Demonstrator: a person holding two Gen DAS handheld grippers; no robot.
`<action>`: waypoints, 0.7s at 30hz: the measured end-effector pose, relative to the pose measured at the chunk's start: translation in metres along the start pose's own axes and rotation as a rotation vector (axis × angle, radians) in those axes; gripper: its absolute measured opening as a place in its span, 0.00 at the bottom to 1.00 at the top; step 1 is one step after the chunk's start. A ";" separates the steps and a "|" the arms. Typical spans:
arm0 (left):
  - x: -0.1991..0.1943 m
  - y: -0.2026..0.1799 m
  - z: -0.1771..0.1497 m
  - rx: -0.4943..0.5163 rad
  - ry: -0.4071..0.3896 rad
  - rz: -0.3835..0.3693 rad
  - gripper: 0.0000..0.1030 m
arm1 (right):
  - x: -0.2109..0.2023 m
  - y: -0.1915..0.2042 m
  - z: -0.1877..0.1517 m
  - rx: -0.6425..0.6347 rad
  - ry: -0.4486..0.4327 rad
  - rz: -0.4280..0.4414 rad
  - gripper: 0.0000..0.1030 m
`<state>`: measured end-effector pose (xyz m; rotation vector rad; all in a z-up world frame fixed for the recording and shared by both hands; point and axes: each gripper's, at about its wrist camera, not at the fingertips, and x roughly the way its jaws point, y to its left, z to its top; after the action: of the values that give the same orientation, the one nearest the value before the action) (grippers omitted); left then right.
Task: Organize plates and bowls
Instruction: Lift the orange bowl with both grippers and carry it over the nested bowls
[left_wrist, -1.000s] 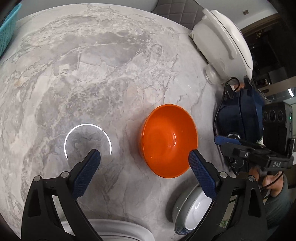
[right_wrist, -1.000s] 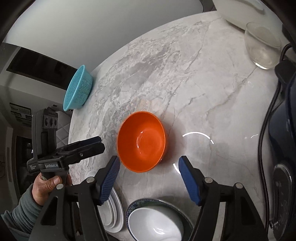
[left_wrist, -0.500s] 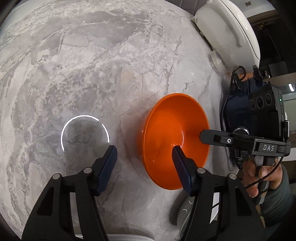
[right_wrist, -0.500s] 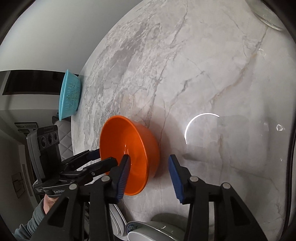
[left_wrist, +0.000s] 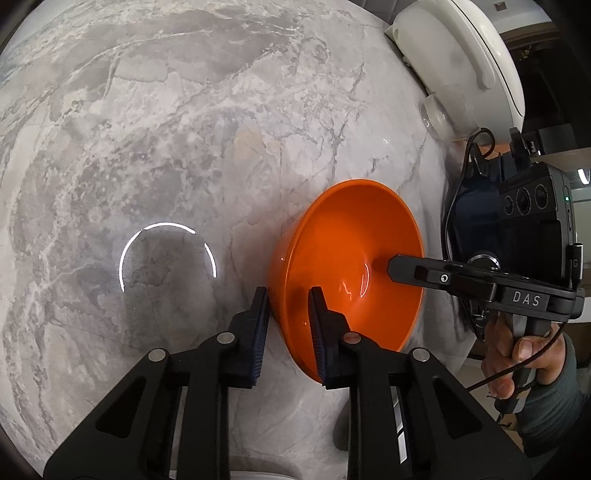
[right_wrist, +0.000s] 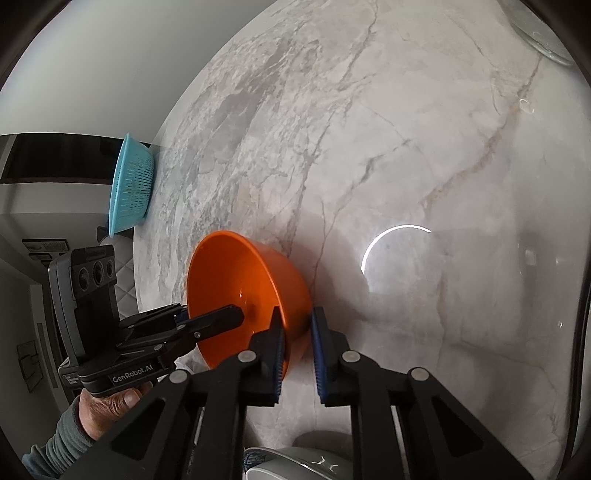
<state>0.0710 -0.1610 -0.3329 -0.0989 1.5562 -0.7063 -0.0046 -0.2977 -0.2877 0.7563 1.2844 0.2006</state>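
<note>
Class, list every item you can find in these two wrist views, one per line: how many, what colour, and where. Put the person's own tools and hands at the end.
orange bowl: one, orange, tilted on the table, rim gripped from both sides
table: one, grey-white marble, under everything
colander: one, turquoise, far left table edge
white appliance: one, white, far right table edge
glass bowl: one, clear, top right of the right view
patterned bowl: one, white with blue rim, near edge, mostly hidden
dark blue appliance: one, behind the right gripper, corded
left gripper: one, black with blue pads, clamped on the bowl's near rim
right gripper: one, same colours, clamped on the bowl's wall
hands: two, each holding a gripper handle
</note>
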 end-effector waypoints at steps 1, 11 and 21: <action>-0.002 0.000 0.000 -0.005 -0.001 -0.002 0.19 | -0.001 0.001 0.000 -0.001 -0.002 -0.002 0.15; -0.041 -0.027 -0.010 -0.005 -0.032 -0.028 0.19 | -0.029 0.019 -0.009 -0.010 -0.027 0.011 0.15; -0.073 -0.067 -0.052 0.043 -0.039 -0.087 0.19 | -0.083 0.032 -0.051 -0.017 -0.069 0.012 0.15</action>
<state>0.0094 -0.1609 -0.2396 -0.1480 1.5058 -0.8015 -0.0680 -0.2977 -0.2074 0.7504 1.2116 0.1933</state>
